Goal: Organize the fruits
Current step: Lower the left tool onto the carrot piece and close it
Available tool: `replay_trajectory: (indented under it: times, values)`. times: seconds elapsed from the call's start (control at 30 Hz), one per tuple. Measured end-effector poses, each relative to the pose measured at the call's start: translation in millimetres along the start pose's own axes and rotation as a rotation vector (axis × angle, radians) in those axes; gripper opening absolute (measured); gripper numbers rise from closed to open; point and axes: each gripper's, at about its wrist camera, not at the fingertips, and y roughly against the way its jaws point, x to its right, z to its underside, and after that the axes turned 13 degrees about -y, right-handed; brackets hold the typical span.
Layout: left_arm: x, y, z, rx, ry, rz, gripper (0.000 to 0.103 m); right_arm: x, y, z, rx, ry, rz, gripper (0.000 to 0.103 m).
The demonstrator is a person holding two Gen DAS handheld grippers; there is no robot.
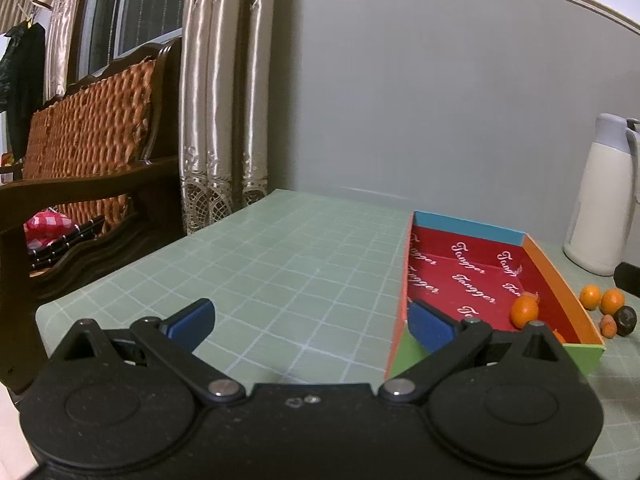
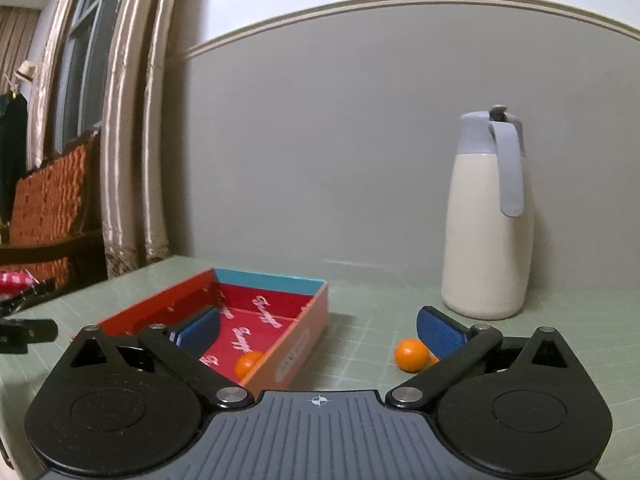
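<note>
"Tangger" script, white, repeated on red tray floor [image 1: 472, 268].

The worktop [image 1: 288, 248] was covered by a green gridded mat. On it were set a shallow red-lined box [image 1: 560, 280], a white jug [image 2: 486, 232] and — just beside the box — loose oranges [image 1: 591, 297] and a dark fruit [image 1: 626, 320].

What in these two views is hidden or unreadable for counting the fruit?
- Box, left wrist view: an orange piece at the near corner is mostly hidden by the left gripper.
- Small orange thing, right wrist view: mostly behind the right gripper finger.
- Dark fruit: type unclear.
</note>
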Motion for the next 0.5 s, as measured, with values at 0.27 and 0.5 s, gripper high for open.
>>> replay_trajectory:
  times: [0.27, 0.5]
  values:
    - [18.3, 2.0, -5.8, 0.022, -0.004, 0.039, 0.097, 22.5, 11.7, -5.1, -0.003, 0.024, 0.046, 0.103]
    - [48.2, 9.4, -16.1, 0.083, -0.013, 0.106, 0.097, 52.6, 28.9, -13.8, 0.011, 0.025, 0.108, 0.103]
